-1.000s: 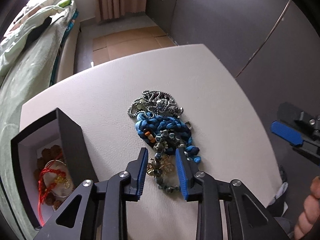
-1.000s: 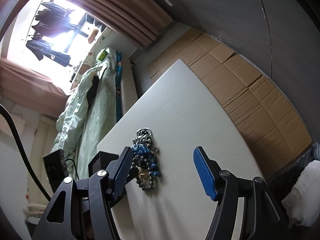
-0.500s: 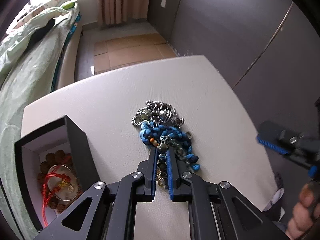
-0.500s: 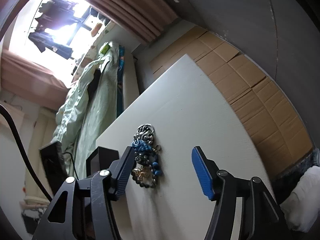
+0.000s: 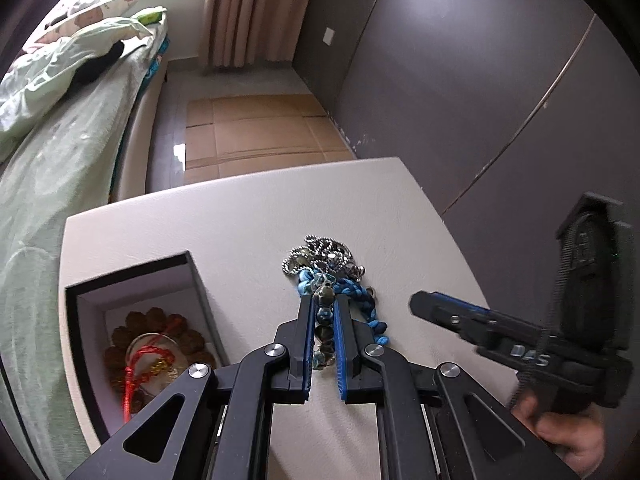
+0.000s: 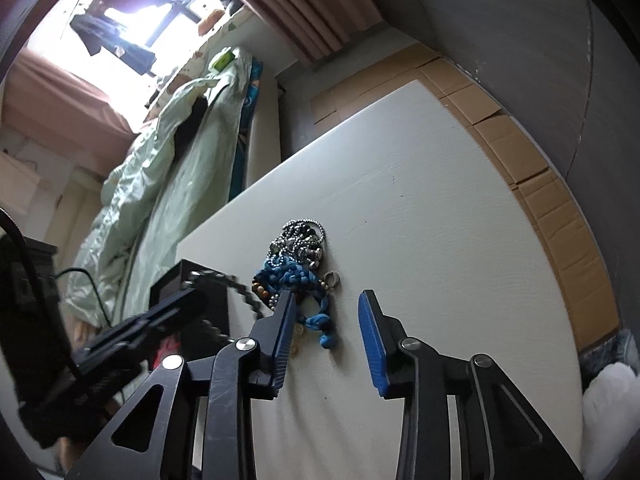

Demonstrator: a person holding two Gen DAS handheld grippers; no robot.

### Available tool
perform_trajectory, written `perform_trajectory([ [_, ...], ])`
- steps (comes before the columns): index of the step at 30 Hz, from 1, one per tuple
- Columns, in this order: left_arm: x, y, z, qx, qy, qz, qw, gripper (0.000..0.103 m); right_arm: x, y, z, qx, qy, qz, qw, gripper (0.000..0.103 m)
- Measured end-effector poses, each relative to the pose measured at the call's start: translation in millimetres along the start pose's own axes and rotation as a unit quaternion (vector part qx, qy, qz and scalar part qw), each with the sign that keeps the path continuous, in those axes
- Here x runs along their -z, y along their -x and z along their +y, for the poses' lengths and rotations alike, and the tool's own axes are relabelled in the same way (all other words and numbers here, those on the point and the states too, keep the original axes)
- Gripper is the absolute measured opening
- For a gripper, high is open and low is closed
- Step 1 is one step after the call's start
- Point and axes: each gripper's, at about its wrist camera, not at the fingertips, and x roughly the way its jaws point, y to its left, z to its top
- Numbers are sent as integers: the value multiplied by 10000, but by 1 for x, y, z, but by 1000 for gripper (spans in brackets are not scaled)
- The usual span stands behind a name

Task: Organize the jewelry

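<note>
A pile of jewelry lies on the white table (image 5: 224, 216): a silver bead chain (image 5: 320, 254), a blue braided cord (image 5: 352, 292) and a dark beaded bracelet (image 5: 325, 320). My left gripper (image 5: 324, 304) is shut on the beaded bracelet and lifts it above the pile. In the right wrist view the bracelet (image 6: 224, 280) hangs as a blurred strand from the left gripper. My right gripper (image 6: 326, 312) is open and empty, just before the blue cord (image 6: 296, 276); it also shows in the left wrist view (image 5: 452, 312).
An open black box (image 5: 80, 320) stands left on the table, holding a brown beaded piece and a red cord (image 5: 140, 360). A bed with green bedding (image 5: 60, 100) lies beyond the left edge. Cardboard (image 5: 256, 128) covers the floor by the grey wall.
My left gripper closed on the beaded bracelet and has risen with it, pulling it up off the pile. My right gripper moved in closer to the pile and stayed open.
</note>
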Motion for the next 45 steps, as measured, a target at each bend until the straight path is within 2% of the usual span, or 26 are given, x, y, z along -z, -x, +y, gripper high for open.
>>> perform_trajectory([
  [13,-4,25,33,17,239,-276,9993,9,-3,-45,21,404,599,320,9969,35],
  [17,-4,34,45,33,356,-352,9987,9,-1,-51,35,750,1028,219,9916,35],
  [18,-5,36,47,38,386,-376,9985,9,0,-51,38,846,1123,191,9899,30],
  [19,-5,39,50,50,428,-407,9982,9,1,-53,39,900,1213,242,9882,14],
  [20,-5,42,52,57,456,-431,9980,9,2,-53,41,922,1280,244,9872,14],
  [24,-5,55,58,82,558,-558,9968,9,4,-45,43,734,1250,259,9891,13],
  [36,3,85,71,14,657,-721,9952,10,13,2,72,124,1282,-180,9915,13],
  [41,6,87,76,-157,676,-586,9959,10,15,17,86,-72,1298,-364,9908,13],
  [44,5,83,79,-382,717,-361,9960,13,17,22,96,-197,1336,-432,9899,13],
  [45,6,82,82,-401,758,-323,9958,17,19,24,99,-245,1361,-457,9893,13],
])
